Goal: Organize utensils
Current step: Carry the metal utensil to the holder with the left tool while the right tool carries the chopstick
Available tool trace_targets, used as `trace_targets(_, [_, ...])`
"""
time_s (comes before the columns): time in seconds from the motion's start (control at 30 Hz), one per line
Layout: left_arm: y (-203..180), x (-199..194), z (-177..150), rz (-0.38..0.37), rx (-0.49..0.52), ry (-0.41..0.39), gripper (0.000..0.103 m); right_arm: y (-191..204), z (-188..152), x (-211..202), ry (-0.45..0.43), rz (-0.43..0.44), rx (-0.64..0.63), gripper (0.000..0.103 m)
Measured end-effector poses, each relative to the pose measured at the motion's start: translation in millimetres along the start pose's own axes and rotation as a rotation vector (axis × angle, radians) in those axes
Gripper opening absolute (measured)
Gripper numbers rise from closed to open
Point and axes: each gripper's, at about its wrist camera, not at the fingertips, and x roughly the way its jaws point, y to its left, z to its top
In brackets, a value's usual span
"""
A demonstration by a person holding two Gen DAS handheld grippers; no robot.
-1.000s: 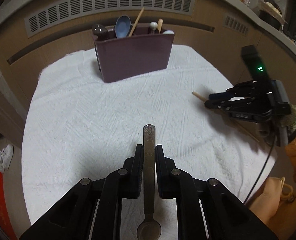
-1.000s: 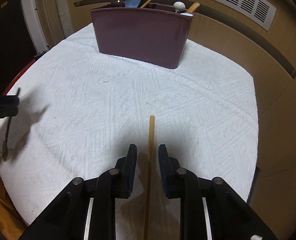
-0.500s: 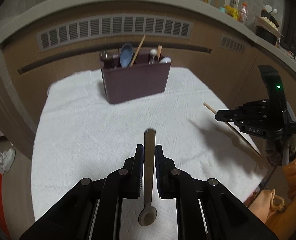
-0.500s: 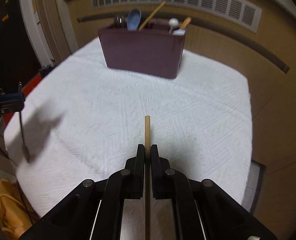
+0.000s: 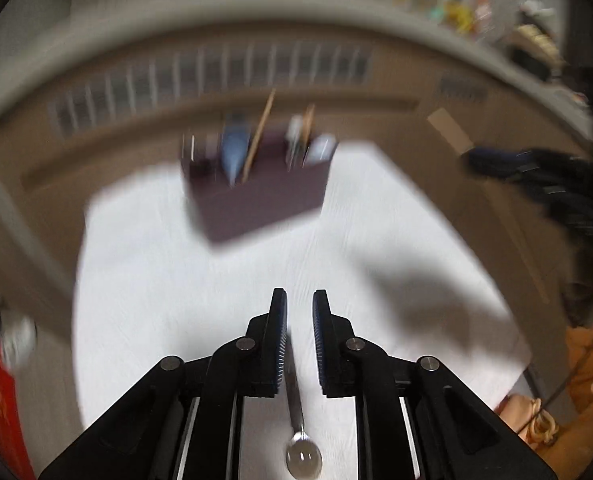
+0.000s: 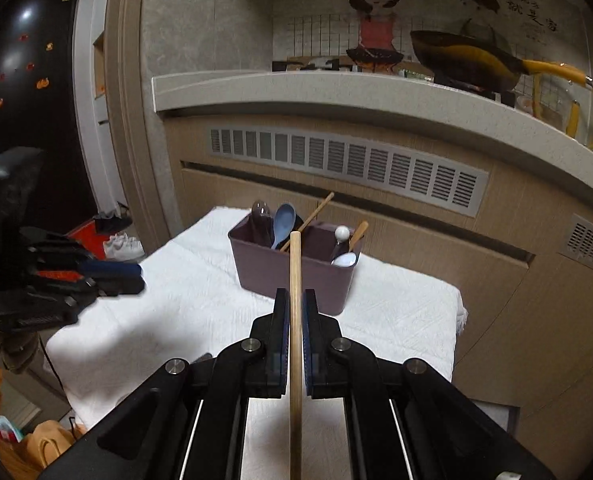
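A maroon utensil holder (image 6: 292, 272) stands at the back of the white-clothed table (image 6: 184, 312), holding a blue spoon, a wooden stick and several other utensils; it shows blurred in the left wrist view (image 5: 256, 196). My right gripper (image 6: 295, 300) is shut on a wooden chopstick (image 6: 295, 280), raised above the table and pointing at the holder. My left gripper (image 5: 299, 304) has its jaws slightly apart; a metal spoon (image 5: 302, 452) hangs low, bowl down, against the left finger, its handle no longer sticking out past the tips. The left gripper also shows at the left edge of the right wrist view (image 6: 108, 276).
A wooden counter front with vent grilles (image 6: 344, 160) curves behind the table. A wok (image 6: 464, 60) sits on the counter top. Shoes (image 6: 122, 246) and a red item lie on the floor at left. An orange bag (image 5: 536, 420) hangs by the table's near right corner.
Both grippers rose well above the table. My left jaws have parted and the spoon has slid down between them. The left view is motion-blurred. The right gripper keeps the chopstick.
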Motion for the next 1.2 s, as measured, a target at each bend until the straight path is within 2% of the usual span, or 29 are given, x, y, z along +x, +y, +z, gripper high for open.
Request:
trace_targets(0.03, [3.4,20.8,-6.0,-0.001,-0.021,0.071,0.023,-0.3,-6.6,4.2,0.017,0.003,0.002,0.006])
trace_targets(0.07, [5.8,38.2,-11.7,0.004,-0.033,0.119,0.024,-1.7,-14.1,9.1,0.036,0.008,0.011,0.006])
trace_targets(0.17, [4.2,73.7,-23.0,0.021,-0.028,0.189,0.024,-9.4,-35.9,28.2,0.097,0.018,0.036,0.006])
trace_targets(0.3, [0.9,96.5,-22.0,0.024,-0.027,0.224,0.029,-16.5,-54.4,44.2,0.148,0.020,0.057,0.006])
trace_targets(0.43, [-2.7,116.0,-15.3,0.066,-0.020,0.252,0.029,-18.8,-58.5,45.7,0.140,0.031,0.075,0.006])
trace_targets(0.53, [2.3,124.8,-12.7,0.063,-0.044,0.254,0.029,-17.0,-58.7,45.0,0.134,0.039,0.072,0.006])
trace_targets(0.6, [2.8,124.9,-11.6,0.064,-0.052,0.248,0.028,-17.6,-57.5,41.8,0.127,0.041,0.073,0.006])
trace_targets(0.63, [1.8,124.3,-12.8,0.078,-0.043,0.236,0.019,-18.3,-57.0,39.9,0.123,0.042,0.074,0.006])
trace_targets(0.67, [0.2,122.9,-14.4,0.092,-0.029,0.219,0.012,-18.0,-55.8,38.5,0.119,0.040,0.075,0.006])
trace_targets(0.77, [-0.6,107.9,-21.0,0.074,-0.048,0.153,0.012,-17.4,-53.1,32.0,0.104,0.032,0.076,0.006])
trace_targets(0.93, [-7.6,45.7,-14.1,0.088,-0.058,-0.083,0.012,-13.6,-47.9,20.5,0.085,0.015,0.063,0.006])
trace_targets(1.07, [-12.2,-13.4,20.5,0.118,-0.041,-0.292,0.012,-16.6,-25.7,3.4,0.009,-0.004,0.074,0.006])
trace_targets(1.2, [-7.0,-69.7,73.3,0.139,-0.030,-0.502,0.012,-21.3,31.6,-19.7,-0.122,-0.032,0.049,0.006])
